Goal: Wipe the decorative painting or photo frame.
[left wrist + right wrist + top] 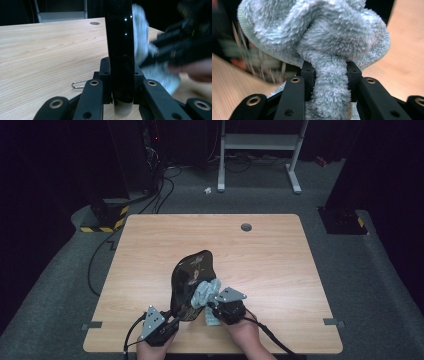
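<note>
— Two hand-held grippers, both busy. What has each got?

— My left hand-held gripper (167, 322) is clamped on the lower edge of the plate (192, 281), a glossy black one, holding it on edge above the desk (150, 255). In the left gripper view the plate (119, 50) rises straight up between my jaws. My right hand-held gripper (220, 309) is pinched tight on a bunched blue cloth (204, 292); in the right gripper view the cloth (324, 45) balloons out above the jaws.

— Where does the plate lie from the cloth hand?

— Toward ten o'clock of it in the high view, just beside, with the cloth touching the plate's right face. The plate's long axis runs from my left hand-held gripper at six up toward twelve, leaning slightly to one.

— So which hand does the moving?

— I judge the right: it is the nearer to that face and the free one. Any stroke should follow the long axis, six to twelve, while the left only holds.

— Anything else about?

— One small wire clip (79, 84) lying on the desk, at nine o'clock of my left jaws.
</note>
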Demonstrator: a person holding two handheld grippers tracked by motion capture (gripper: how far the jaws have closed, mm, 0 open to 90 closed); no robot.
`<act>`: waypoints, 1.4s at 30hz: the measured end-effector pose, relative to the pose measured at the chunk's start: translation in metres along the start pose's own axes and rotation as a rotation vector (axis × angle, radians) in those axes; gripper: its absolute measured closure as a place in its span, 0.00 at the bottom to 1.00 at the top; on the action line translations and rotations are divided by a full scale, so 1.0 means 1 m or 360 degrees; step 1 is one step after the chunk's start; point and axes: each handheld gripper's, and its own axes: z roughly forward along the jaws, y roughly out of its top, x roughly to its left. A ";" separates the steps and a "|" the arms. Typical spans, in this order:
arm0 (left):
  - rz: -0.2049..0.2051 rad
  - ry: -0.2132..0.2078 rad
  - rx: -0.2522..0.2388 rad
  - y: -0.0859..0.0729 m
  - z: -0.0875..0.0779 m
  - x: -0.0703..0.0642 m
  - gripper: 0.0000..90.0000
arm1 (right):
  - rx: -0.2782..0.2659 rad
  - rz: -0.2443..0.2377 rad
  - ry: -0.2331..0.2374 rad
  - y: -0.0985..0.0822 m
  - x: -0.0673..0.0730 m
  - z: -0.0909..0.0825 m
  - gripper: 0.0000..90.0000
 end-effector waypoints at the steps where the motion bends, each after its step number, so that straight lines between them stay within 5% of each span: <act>1: -0.0001 0.0000 -0.0003 0.000 0.000 0.000 0.87 | -0.0036 -0.0002 -0.0004 0.007 -0.001 -0.004 0.75; 5: -0.0022 -0.0009 -0.0002 0.000 0.000 0.000 0.87 | -0.0151 -0.0017 -0.0013 0.031 -0.003 -0.018 0.75; 9: -0.0023 -0.0008 -0.0003 0.000 0.000 0.000 0.87 | -0.0178 -0.0025 -0.0016 0.038 -0.004 -0.020 0.75; 22: -0.0013 -0.0008 0.0000 0.000 0.001 0.000 0.87 | 0.0155 0.0048 0.0006 -0.031 -0.009 0.023 0.75; 27: -0.0014 -0.0011 0.0003 0.000 0.000 0.000 0.87 | 0.0129 0.0039 -0.0003 -0.022 -0.011 0.017 0.75; 36: -0.0022 -0.0015 -0.0001 0.000 0.001 0.001 0.87 | -0.0098 0.0064 -0.0085 0.021 -0.030 -0.006 0.75; 42: -0.0015 -0.0016 0.0006 0.000 0.001 0.001 0.87 | -0.0002 0.0078 -0.0085 0.009 -0.036 0.009 0.75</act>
